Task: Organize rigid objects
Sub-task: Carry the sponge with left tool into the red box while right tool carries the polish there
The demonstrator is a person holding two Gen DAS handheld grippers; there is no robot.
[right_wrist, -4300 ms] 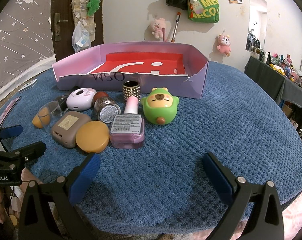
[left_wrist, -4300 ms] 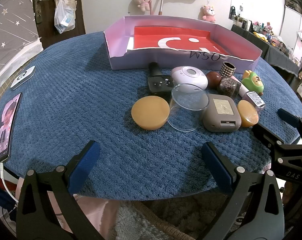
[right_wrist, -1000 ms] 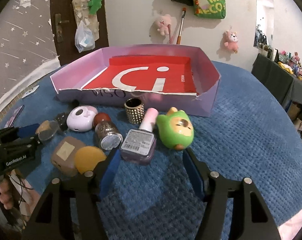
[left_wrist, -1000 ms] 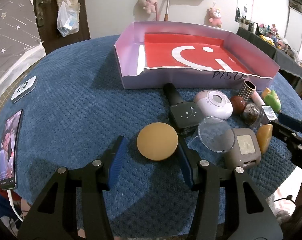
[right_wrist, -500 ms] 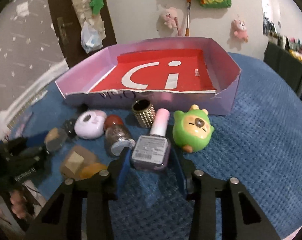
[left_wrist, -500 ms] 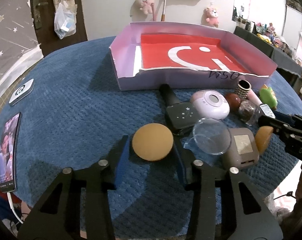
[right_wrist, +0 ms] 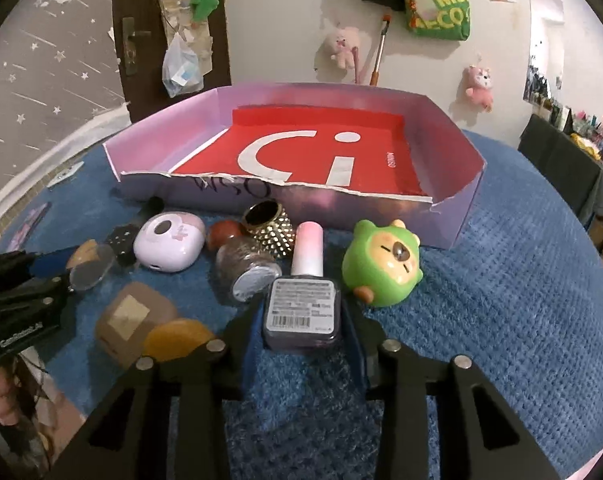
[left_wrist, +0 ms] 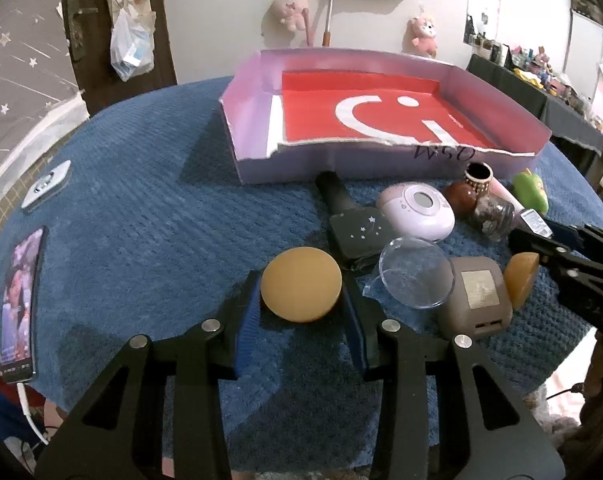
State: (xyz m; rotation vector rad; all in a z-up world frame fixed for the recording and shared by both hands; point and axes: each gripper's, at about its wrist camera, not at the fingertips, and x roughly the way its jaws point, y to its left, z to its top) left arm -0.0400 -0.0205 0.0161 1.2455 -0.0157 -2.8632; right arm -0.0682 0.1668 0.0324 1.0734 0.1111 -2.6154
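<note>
Since a second ago both pairs of jaws have narrowed from wide onto their targets. The left gripper (left_wrist: 301, 308) is now clamped on the round orange disc (left_wrist: 301, 284), which lies on the blue blanket (left_wrist: 141, 208). The right gripper (right_wrist: 301, 320) is closing on the purple nail polish bottle (right_wrist: 303, 308), and its pads appear to touch the bottle's sides already. Both grasps look ready for a lift. The cardboard tray (right_wrist: 453, 220) behind the clutter holds none of the objects, only its red printed floor, so sorting has barely begun.
</note>
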